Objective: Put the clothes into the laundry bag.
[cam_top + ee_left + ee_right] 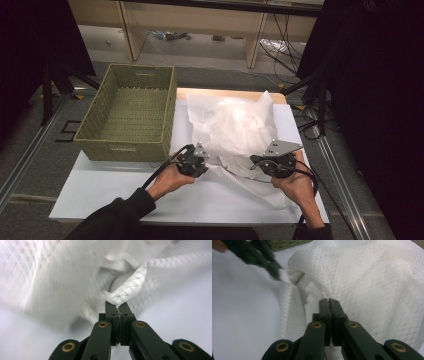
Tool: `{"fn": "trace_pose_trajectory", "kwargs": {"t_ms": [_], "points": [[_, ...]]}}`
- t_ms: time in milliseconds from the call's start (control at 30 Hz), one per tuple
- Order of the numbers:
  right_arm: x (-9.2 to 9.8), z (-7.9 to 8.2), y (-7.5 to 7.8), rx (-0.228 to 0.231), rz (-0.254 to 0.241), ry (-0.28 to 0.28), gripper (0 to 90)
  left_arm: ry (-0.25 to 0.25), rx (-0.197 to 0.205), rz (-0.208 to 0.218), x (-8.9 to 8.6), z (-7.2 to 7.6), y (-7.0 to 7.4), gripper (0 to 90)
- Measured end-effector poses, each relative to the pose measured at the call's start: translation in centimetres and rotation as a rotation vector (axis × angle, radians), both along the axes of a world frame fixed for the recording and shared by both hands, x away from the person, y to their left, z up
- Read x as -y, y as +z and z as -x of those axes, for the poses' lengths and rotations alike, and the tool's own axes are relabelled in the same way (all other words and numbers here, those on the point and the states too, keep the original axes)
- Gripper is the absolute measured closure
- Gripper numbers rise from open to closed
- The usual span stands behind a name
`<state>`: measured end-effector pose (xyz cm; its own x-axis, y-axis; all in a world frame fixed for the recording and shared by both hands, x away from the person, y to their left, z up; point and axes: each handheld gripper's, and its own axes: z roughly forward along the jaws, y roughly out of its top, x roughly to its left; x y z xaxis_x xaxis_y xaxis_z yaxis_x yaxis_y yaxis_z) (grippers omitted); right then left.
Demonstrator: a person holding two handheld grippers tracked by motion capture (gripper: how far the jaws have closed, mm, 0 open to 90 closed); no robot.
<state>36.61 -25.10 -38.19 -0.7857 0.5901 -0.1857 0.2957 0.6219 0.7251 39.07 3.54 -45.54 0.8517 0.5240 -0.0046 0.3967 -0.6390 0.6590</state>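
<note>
a crumpled white mesh cloth (232, 127) lies on the white table (100, 190), at 3 o'clock of the empty woven basket (131, 111). left gripper (117, 305) at the cloth's 8 o'clock, right gripper (328, 301) at its 5 o'clock, each with jaws closed, pinching its edge

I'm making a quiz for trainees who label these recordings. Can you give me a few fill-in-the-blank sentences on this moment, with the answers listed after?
1. Both grippers, left gripper and right gripper, are shut on the white mesh ____.
2. The woven basket stands to the ____ of the white mesh bag in the high view.
3. Inside, the basket is ____.
4. The bag lies on a ____ board.

Missing words: bag; left; empty; white
</note>
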Motion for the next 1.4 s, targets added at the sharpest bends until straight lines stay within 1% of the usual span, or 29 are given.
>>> {"fn": "trace_pose_trajectory", "kwargs": {"t_ms": [67, 167, 200, 267, 333, 433, 500, 533, 567, 633, 667, 733, 767, 800, 833, 867, 900, 933, 967, 1000, 1033, 1067, 1100, 1133, 1167, 1233, 1267, 1300, 1400], "points": [[0.0, 0.1, 0.0, 0.012, 0.005, -0.005, 90.0, -0.017, -0.013, 0.02, -0.9, 1.7, -0.1, 88.5], [-0.1, 0.2, 0.1, 0.006, 0.009, -0.015, 90.0, -0.048, -0.024, 0.013, -1.8, 3.7, -0.6, 88.5], [-0.2, 0.2, 0.0, 0.003, 0.01, -0.008, 90.0, -0.079, -0.039, -0.007, -2.2, 4.1, -0.7, 88.5], [-0.3, 0.4, -0.1, 0.006, 0.019, -0.004, 90.0, -0.101, -0.06, -0.012, -2.8, 5.1, -1.2, 88.3], [-0.5, 0.6, -0.3, 0.004, 0.029, 0.01, 90.0, -0.103, -0.081, 0.011, -3.3, 5.6, -1.3, 87.1], [-0.5, 0.7, -0.4, -0.008, 0.029, 0.006, 90.0, -0.024, -0.126, 0.123, -3.9, 6.0, -0.5, 72.8], [-0.5, 0.7, -0.4, -0.006, 0.03, 0.004, 90.0, 0.033, -0.126, 0.18, -4.6, 5.5, 0.5, 63.9], [-0.5, 0.7, -0.4, -0.006, 0.031, 0.005, 90.0, 0.088, -0.14, 0.204, -4.9, 5.2, 0.8, 59.1], [-0.5, 0.7, -0.4, -0.008, 0.034, 0.0, 90.0, 0.104, -0.14, 0.217, -5.1, 4.7, 1.1, 57.4], [-0.6, 0.7, -0.5, -0.008, 0.035, 0.013, 90.0, 0.152, -0.175, 0.223, -4.9, 4.0, 1.1, 54.2], [-0.6, 0.6, -0.5, -0.006, 0.031, 0.027, 90.0, 0.153, -0.195, 0.229, -4.5, 3.7, 0.9, 50.7], [-0.6, 0.7, -0.4, -0.006, 0.032, 0.008, 90.0, 0.144, -0.232, 0.168, -3.5, 3.2, 0.1, 47.0], [-0.6, 0.8, -0.4, -0.004, 0.032, 0.008, 90.0, 0.106, -0.251, 0.104, -3.0, 2.9, -0.4, 44.7], [-0.5, 0.8, -0.3, -0.002, 0.036, -0.002, 90.0, 0.12, -0.267, 0.112, -2.4, 2.9, -0.8, 43.9], [-0.6, 0.8, -0.3, -0.002, 0.028, 0.01, 90.0, 0.116, -0.274, 0.092, -1.9, 2.8, -1.3, 45.4], [-0.6, 0.8, -0.3, -0.002, 0.028, 0.01, 90.0, 0.116, -0.274, 0.092, -1.9, 2.8, -1.3, 53.3], [-0.5, 1.0, -0.2, -0.001, 0.025, -0.005, 90.0, 0.048, -0.256, 0.034, -1.7, 2.7, -1.7, 66.9], [-0.4, 0.9, -0.1, 0.005, 0.026, 0.003, 90.0, 0.044, -0.271, 0.034, -1.7, 2.8, -1.8, 78.4], [-0.4, 0.9, -0.1, 0.004, 0.027, 0.017, 90.0, 0.036, -0.262, 0.02, -1.8, 2.9, -1.8, 84.5], [-0.4, 1.0, -0.1, 0.003, 0.024, 0.006, 90.0, 0.027, -0.226, -0.013, -2.1, 3.2, -1.7, 87.7], [-0.3, 1.0, -0.1, 0.006, 0.026, 0.007, 90.0, 0.034, -0.214, 0.003, -2.4, 3.5, -1.6, 88.4], [-0.3, 1.0, -0.1, 0.006, 0.026, 0.008, 90.0, 0.017, -0.203, -0.017, -3.1, 3.6, -1.3, 88.7], [-0.3, 1.0, -0.1, 0.007, 0.026, 0.008, 90.0, 0.052, -0.193, 0.025, -3.6, 4.1, -1.2, 88.9], [-0.3, 1.0, -0.1, 0.013, 0.03, 0.011, 90.0, 0.035, -0.186, 0.013, -4.4, 4.3, -0.9, 88.9], [-0.4, 1.2, -0.2, -0.005, 0.029, 0.007, 90.0, 0.011, -0.179, -0.016, -5.5, 4.4, -0.6, 88.9], [-0.5, 1.2, -0.4, 0.004, 0.036, 0.02, 90.0, 0.038, -0.174, 0.005, -6.7, 5.3, -0.5, 88.9], [-0.7, 1.4, -0.5, -0.017, 0.042, 0.018, 90.0, 0.041, -0.171, 0.023, -7.0, 5.7, -0.4, 88.9], [-0.9, 1.4, -0.8, -0.015, 0.051, 0.026, 90.0, 0.082, -0.16, 0.063, -6.9, 6.2, -0.5, 88.9], [-1.3, 1.6, -1.7, -0.039, 0.069, 0.031, 90.0, 0.039, -0.159, 0.042, -7.2, 6.7, -0.7, 88.7]]}}
